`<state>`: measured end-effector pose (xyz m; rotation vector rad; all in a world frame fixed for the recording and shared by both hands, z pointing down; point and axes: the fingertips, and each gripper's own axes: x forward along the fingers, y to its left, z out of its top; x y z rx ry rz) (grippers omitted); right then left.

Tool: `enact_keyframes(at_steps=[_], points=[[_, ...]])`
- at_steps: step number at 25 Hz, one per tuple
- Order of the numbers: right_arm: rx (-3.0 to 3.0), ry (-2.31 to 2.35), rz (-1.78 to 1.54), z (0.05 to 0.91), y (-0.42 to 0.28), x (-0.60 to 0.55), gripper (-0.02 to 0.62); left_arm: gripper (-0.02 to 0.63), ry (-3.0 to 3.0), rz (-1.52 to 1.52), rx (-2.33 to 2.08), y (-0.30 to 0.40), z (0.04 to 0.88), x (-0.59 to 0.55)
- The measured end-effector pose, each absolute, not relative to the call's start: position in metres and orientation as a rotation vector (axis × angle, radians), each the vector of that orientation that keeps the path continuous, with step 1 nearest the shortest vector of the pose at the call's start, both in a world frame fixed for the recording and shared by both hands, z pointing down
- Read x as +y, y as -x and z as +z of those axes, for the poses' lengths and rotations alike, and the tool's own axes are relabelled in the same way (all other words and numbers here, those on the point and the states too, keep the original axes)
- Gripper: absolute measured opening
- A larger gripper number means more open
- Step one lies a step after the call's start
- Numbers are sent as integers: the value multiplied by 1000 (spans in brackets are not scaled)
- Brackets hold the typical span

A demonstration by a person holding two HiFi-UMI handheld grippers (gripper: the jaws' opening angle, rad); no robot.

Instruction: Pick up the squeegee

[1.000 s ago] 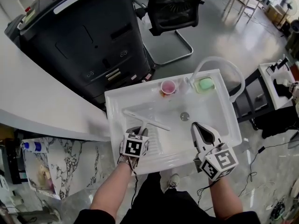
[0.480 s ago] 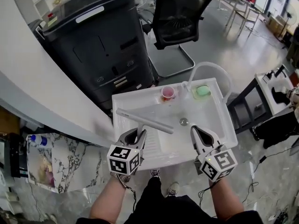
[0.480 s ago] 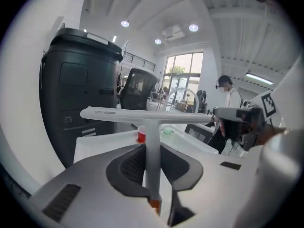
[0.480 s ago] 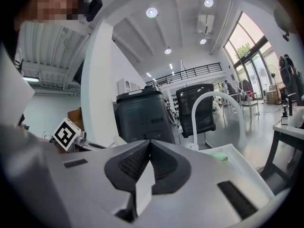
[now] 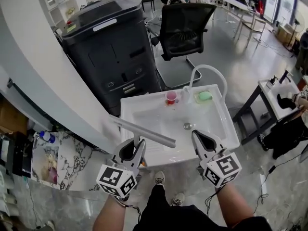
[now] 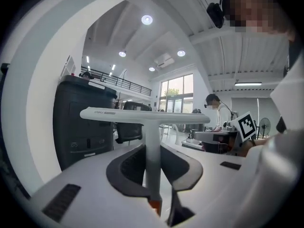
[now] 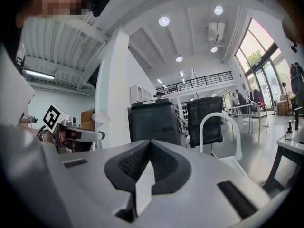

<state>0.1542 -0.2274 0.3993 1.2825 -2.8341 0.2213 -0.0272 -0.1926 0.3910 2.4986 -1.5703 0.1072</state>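
Lower left of centre: the left gripper (image 5: 135, 146) pinches the squeegee (image 5: 142, 130) by its stem, whose lower end is hidden between the jaws (an orange tip just shows). The blade bar lies crosswise above them, over the sink's (image 5: 226, 125) near-left corner. Lower right: the right gripper (image 5: 198, 137) is pressed together, empty.

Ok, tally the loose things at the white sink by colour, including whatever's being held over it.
White: 1, the squeegee
Pink: 1, the cup
Green: 1, the pad
Total: 3
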Motion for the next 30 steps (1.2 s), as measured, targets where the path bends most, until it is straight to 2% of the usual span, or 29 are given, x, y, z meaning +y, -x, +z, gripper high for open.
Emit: enact_keyframes(at_steps=[16,30], points=[[-2890,-1188,268,392,-104,-152,17,81,-2477,97,-1663,65,367,-89],[-2797,-1405,231,383,-51,-71,17,81,-2621,87,-1470,119,367,-35]])
